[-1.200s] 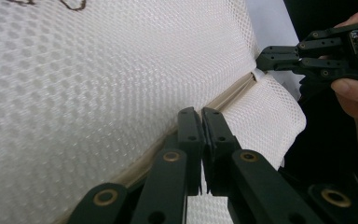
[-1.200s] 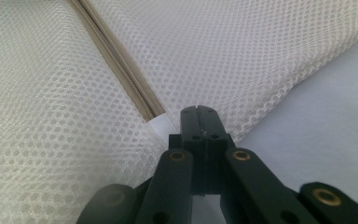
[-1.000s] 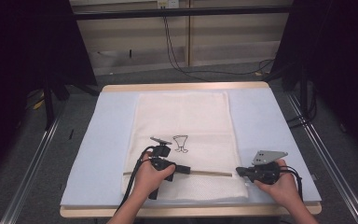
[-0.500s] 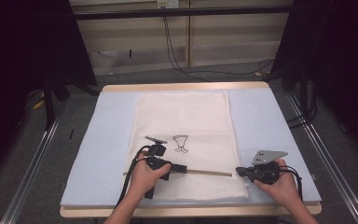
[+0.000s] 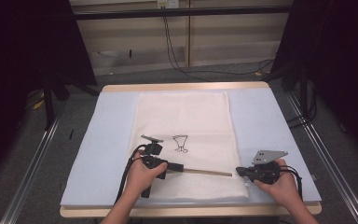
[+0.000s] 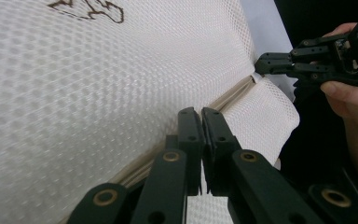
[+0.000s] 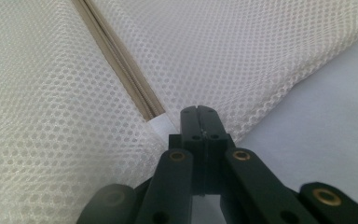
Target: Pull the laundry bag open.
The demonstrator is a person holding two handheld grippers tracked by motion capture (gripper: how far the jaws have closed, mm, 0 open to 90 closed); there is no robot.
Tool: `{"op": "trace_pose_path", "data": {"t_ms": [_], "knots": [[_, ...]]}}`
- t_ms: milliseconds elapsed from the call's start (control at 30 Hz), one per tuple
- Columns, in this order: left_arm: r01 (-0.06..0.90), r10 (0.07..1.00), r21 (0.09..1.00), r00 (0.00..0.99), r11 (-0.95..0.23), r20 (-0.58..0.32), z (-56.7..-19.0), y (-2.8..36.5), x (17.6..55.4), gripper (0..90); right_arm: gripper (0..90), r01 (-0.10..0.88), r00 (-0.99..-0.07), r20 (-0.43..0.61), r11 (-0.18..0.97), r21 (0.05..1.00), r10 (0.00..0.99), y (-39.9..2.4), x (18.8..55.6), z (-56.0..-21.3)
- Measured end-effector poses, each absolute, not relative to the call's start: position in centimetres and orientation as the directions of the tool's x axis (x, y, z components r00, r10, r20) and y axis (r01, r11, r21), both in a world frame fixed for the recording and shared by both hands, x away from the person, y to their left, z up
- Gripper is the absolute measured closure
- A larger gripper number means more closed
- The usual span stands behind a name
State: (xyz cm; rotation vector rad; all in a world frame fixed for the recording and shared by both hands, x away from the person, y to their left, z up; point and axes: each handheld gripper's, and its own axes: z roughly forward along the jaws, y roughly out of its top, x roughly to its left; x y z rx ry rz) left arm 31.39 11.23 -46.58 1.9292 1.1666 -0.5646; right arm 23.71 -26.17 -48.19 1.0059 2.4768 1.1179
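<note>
A white mesh bag with a small dark drawing lies flat on a light blue mat. A beige zipper runs across its near end. My left gripper is shut on the zipper; in the left gripper view its jaws meet right over the zipper line and hide the pull. My right gripper is shut on the bag's right edge at the zipper's end, beside a white tab. The two grippers point at each other along the zipper.
The mat covers a wooden table whose near edge lies just under both hands. Metal rails run along the floor on both sides. Cables hang at the back wall, with dark curtains at left and right.
My left hand and its gripper have shifted slightly to the left along the zipper. The right hand has kept still.
</note>
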Motion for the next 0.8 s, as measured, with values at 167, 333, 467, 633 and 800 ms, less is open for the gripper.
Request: {"op": "trace_pose_path", "data": {"t_ms": [167, 333, 467, 633, 800], "knots": [[0.88, 0.53, 0.398, 0.474, -0.259, -0.703, -46.5, 11.8, 31.4, 87.2, 90.0, 0.49, -0.733, 0.054, 0.472, 0.733, 0.678, -26.1, 23.7, -48.2], [0.882, 0.538, 0.394, 0.47, -0.259, -0.7, -46.4, 12.6, 31.5, 87.2, 90.0, 0.493, -0.733, 0.062, 0.466, 0.735, 0.677, -26.2, 23.7, -48.2], [0.88, 0.549, 0.393, 0.474, -0.267, -0.688, -46.3, 13.2, 31.6, 87.2, 90.0, 0.492, -0.733, 0.064, 0.463, 0.738, 0.677, -26.2, 23.7, -48.3], [0.885, 0.555, 0.393, 0.463, -0.25, -0.691, -46.3, 14.4, 31.5, 87.2, 90.0, 0.503, -0.729, 0.078, 0.455, 0.735, 0.68, -26.3, 23.8, -48.3], [0.887, 0.558, 0.397, 0.458, -0.235, -0.692, -46.1, 15.7, 31.5, 87.2, 90.0, 0.499, -0.728, 0.075, 0.451, 0.74, 0.682, -26.3, 23.7, -48.3]]}}
